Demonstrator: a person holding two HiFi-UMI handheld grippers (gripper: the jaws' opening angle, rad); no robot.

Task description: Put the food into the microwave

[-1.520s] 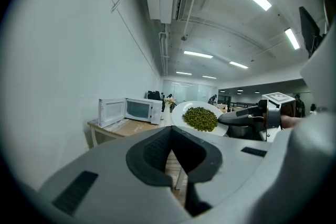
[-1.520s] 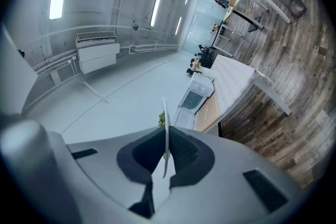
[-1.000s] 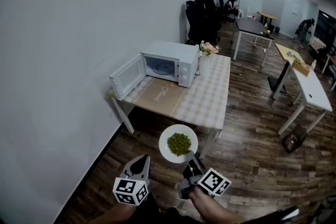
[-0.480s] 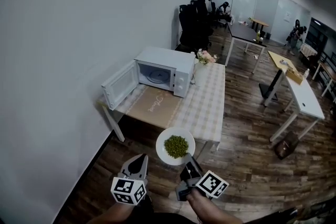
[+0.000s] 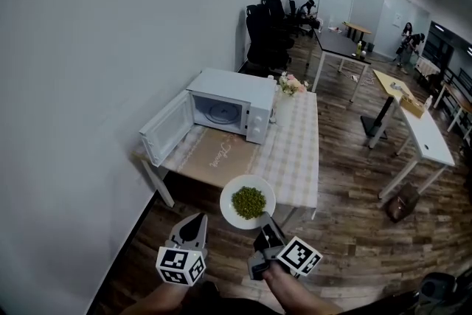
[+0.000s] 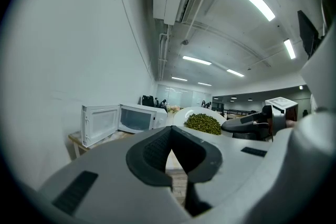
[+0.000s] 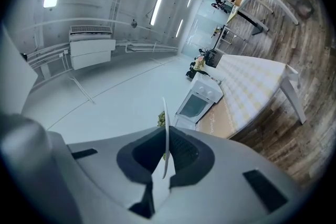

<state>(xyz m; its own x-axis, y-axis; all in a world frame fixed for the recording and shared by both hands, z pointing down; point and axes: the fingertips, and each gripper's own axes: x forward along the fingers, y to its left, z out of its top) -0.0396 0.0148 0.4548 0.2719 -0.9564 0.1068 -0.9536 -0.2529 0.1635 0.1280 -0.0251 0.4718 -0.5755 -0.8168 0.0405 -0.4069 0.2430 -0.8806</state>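
**Plate in right gripper, short of the table, microwave door open**

- The right gripper (image 5: 264,226) had its jaws clamped on the near rim of the white plate (image 5: 230,192). Its own view showed the rim edge-on between the pads.
- The plate was held about level in the air. The food (image 5: 249,202), a heap of small green pieces, sat in the middle of it, clear of the rim all round.
- The left gripper (image 5: 196,221) was just left of the plate and not touching it. Its jaws were closed tip to tip with nothing between them.
- In the head view the plate overlapped the near edge of the table (image 5: 299,158). I couldn't tell whether it had actually crossed that edge.
- The microwave (image 5: 247,88) was on the far left part of the table, its opening facing the near side.
- Its door (image 5: 166,127) was swung out to the left, by the table's left edge, close to the wall (image 5: 88,85). The turntable was visible inside.
- A tan mat (image 5: 220,155) lay in front of the opening, with nothing on it.
- A vase of flowers (image 5: 290,86) was just right of the microwave, at the table's far end.
- There was little room on the left between table and wall.
- On the right was open wooden floor (image 5: 354,232), with the other desks (image 5: 435,147) well apart.
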